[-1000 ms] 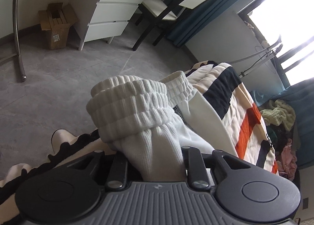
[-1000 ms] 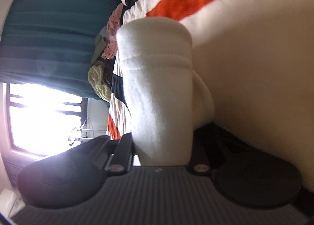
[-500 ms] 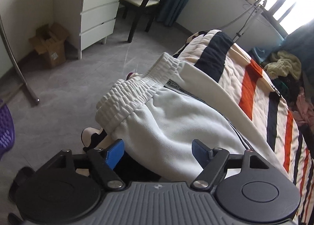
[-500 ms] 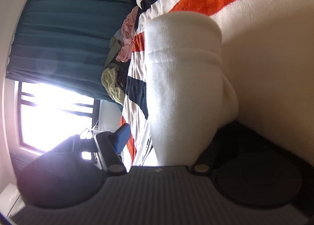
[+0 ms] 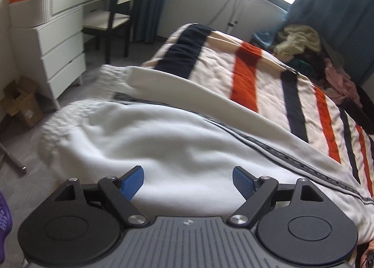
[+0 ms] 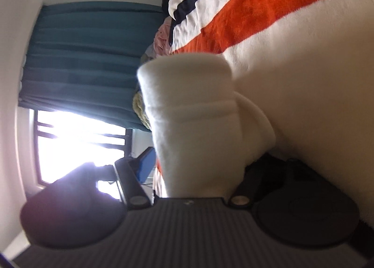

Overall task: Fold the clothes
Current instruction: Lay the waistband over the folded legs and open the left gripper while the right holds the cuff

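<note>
- Left hand-held gripper (image 5: 188, 180): I see both blue pads (image 5: 131, 181) spread wide, and the jaws are opening further. Nothing is clamped between them; the cloth lies beyond and below the pads, not pinched.
- White garment (image 5: 149, 142): a pale fleece piece, lying on the bed directly ahead of my left hand-held gripper. Its gathered ribbed waistband (image 5: 70, 118) sits at the left end, hanging towards the bed's edge over the floor. A dark trim line (image 5: 280, 149) runs along it towards the right.
- Bed blanket (image 5: 245, 81): cream with navy and orange stripes, under the garment and stretching beyond it.
- Right hand-held gripper (image 6: 190, 174): tipped on its side, close to the blanket. One blue pad (image 6: 146, 164) stands apart to the left of the cloth; the other finger is hidden behind the fabric. The jaws are closing a little, yet the visible pad does not press on the cloth, so I record it as not gripping.
- White garment end (image 6: 194, 114): a thick cuffed fold standing up between the right fingers, resting against the blanket (image 6: 292, 81).
- Clothes pile (image 5: 311, 58): mixed cream, dark and pink items at the far end of the bed, well apart from both grippers.
- White drawer unit (image 5: 53, 41), chair (image 5: 114, 15), cardboard box (image 5: 21, 104), teal curtain (image 6: 88, 62): room surroundings.
</note>
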`<state>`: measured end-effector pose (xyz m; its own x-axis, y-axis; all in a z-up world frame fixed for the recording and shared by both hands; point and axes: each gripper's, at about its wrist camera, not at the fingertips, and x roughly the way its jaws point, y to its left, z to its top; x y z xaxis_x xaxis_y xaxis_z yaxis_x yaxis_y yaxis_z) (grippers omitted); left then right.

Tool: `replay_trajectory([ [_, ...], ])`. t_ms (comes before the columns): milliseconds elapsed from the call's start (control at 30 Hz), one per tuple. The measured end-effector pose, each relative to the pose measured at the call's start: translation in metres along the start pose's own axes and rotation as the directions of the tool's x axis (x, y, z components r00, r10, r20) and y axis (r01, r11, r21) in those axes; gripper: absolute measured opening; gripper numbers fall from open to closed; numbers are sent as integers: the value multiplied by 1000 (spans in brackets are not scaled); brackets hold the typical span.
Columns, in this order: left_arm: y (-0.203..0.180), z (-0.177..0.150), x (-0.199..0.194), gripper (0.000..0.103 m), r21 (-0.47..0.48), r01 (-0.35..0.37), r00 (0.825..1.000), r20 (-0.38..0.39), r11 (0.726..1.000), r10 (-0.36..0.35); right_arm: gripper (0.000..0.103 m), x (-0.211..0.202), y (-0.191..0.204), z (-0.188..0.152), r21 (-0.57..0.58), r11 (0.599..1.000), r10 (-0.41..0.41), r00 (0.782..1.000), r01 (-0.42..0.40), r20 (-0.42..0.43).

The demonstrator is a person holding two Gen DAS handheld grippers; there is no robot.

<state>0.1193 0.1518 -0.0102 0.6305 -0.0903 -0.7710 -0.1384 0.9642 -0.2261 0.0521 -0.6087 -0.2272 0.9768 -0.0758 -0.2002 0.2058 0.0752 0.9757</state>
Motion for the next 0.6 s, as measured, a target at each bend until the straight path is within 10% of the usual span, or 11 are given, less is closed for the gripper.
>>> replay_trajectory([
  [600,-161,-71,108,102,335,-31,993,121,942,-11,29,31,21,6,-108,960,-254,965,259,60],
])
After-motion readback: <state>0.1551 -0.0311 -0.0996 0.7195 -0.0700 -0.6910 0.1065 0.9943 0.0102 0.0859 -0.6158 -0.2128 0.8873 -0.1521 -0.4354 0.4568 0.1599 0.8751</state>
